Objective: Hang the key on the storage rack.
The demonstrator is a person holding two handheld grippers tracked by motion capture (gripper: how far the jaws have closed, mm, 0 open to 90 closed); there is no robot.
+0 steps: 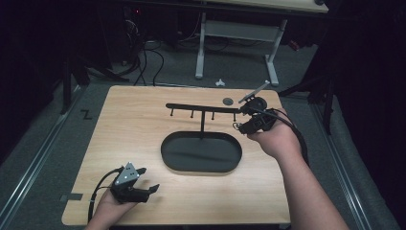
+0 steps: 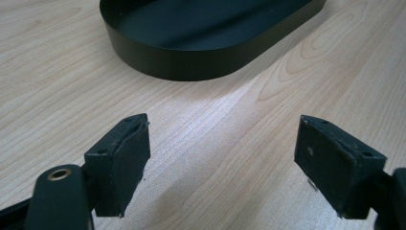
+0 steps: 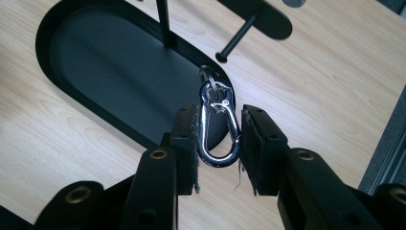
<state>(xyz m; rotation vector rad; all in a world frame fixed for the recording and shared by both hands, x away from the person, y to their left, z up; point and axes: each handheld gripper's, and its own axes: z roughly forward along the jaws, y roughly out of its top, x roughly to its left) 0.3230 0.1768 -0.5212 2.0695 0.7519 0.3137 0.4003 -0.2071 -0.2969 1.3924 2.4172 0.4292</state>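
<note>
Right tool (image 3: 218,143) clamped on a silver snap hook (image 3: 219,129), held above the right end of the oval black tray (image 1: 167,151), just below the hanger bar's (image 1: 201,108) right tip. Left tool (image 2: 222,163) stands open and empty, low over the table (image 1: 134,124), near the tray's front-left edge.

Pale wood-grain table (image 1: 134,124) bears a matte black oval tray (image 1: 201,152) and black peg rack (image 1: 201,108); shiny silver snap hook (image 3: 219,128) sits between black jaws; grey disc (image 1: 228,101) at 1 o'clock.
</note>
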